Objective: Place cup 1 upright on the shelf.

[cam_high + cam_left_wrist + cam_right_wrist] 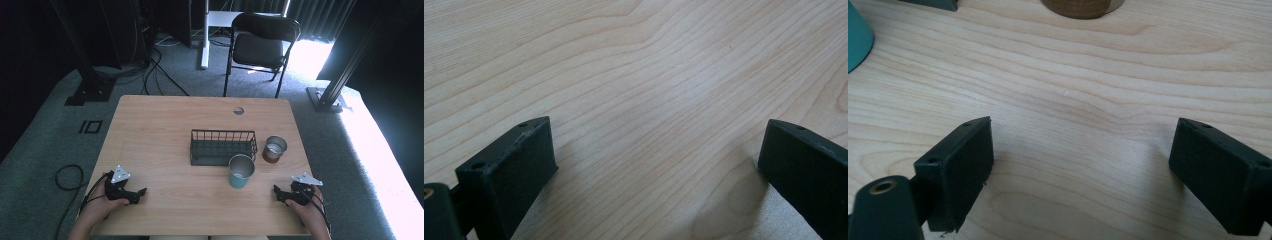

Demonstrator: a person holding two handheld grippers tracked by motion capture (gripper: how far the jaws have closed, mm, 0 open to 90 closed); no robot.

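Fingers (958, 170) of the right gripper (281, 194) and left gripper (136, 194) are spread wide, empty, parked at the tabletop's (165, 125) near corners. Teal cup (241, 171) and brown cup (274, 149) are stood beside the wire basket (222, 147), presumably for loading.

Your high view looks forward and down over the whole table (165, 130) from your side, while each gripper view skims the wood up close — the right one shares the teal cup (855, 40) (left edge) with it.

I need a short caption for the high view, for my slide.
Both tongs, left and right, rest open on the table near a teal cup, brown cup and wire basket.
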